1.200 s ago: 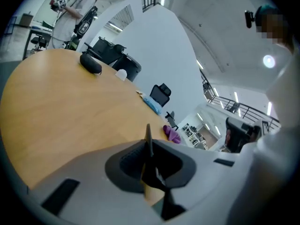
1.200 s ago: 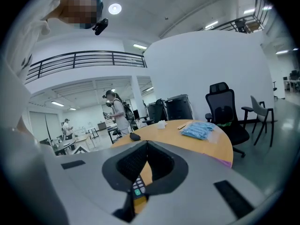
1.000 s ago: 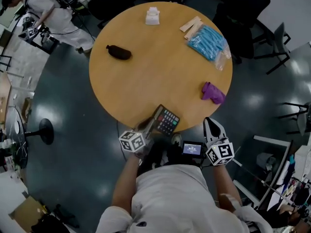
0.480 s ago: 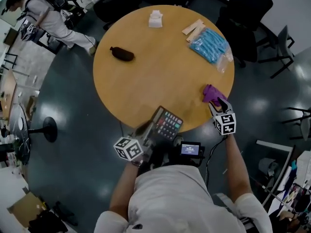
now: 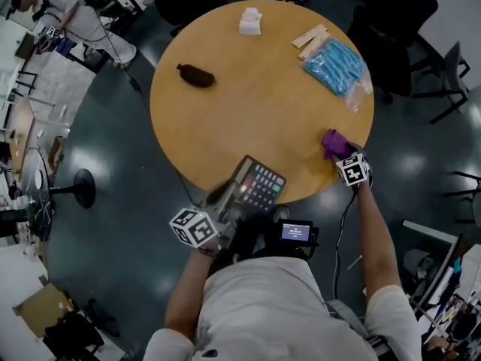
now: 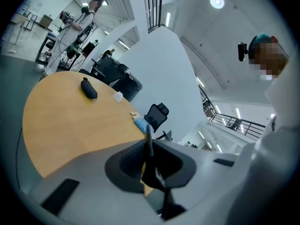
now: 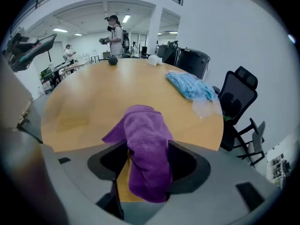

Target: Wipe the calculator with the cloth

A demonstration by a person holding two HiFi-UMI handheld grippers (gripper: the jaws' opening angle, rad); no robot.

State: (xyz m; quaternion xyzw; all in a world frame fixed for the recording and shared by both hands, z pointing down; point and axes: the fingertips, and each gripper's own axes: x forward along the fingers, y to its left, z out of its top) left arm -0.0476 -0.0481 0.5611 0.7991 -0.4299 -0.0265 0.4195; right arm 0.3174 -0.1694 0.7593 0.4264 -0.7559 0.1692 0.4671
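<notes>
Right tool (image 5: 342, 155), just-opened, astride fleecy cloth (image 7: 145, 135)

Your round tan wooden table (image 5: 255, 111) carries a dark oval pouch (image 5: 197, 75), a small white block (image 5: 250, 21), beige flat strips (image 5: 313, 37), a blue plastic-wrapped bundle (image 5: 337, 66), and a crumpled purple cloth (image 5: 335, 143) at its edge.

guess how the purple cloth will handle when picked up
Probably floppy: the purple cloth lies crumpled in soft folds, so it should droop when lifted. Its fuzzy pile suggests it is light and not slippery. Pushed across the table, it would likely bunch rather than slide whole.
</notes>
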